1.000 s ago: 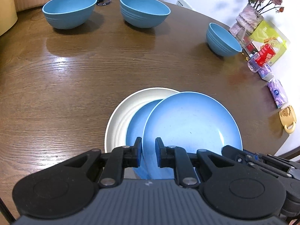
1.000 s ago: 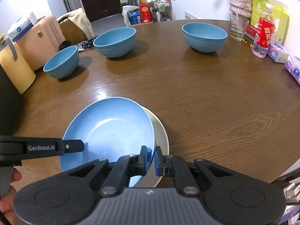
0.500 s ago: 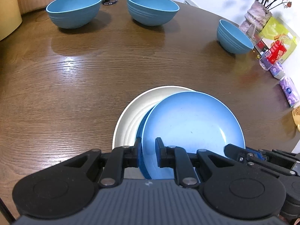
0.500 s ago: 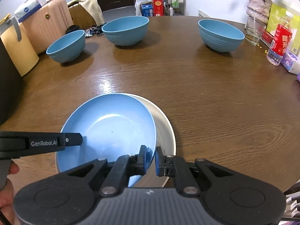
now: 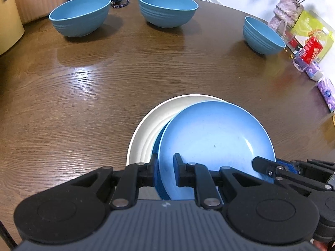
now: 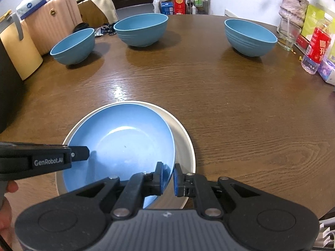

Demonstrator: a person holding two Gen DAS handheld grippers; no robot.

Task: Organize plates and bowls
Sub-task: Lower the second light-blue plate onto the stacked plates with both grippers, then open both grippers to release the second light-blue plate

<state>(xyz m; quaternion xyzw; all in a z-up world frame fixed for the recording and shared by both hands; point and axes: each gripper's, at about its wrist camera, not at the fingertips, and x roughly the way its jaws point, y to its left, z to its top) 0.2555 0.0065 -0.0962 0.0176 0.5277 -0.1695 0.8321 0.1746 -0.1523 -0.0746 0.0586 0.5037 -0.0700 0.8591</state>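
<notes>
Your two wrist cameras looked steeply down from close above the blue plate (image 5: 215, 133). Both faced the table's (image 6: 230, 108) far bowls, sharing that plate.

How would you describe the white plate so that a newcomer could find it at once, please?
On the round wooden table, look at the near edge, away from the three blue bowls at the far side. The white plate lies there flat, under a blue plate; it alone is not blue.

Glossy wood-grain table (image 6: 230, 104), matt smooth blue plate (image 6: 125, 142), matt cream plate (image 5: 150, 123).
</notes>
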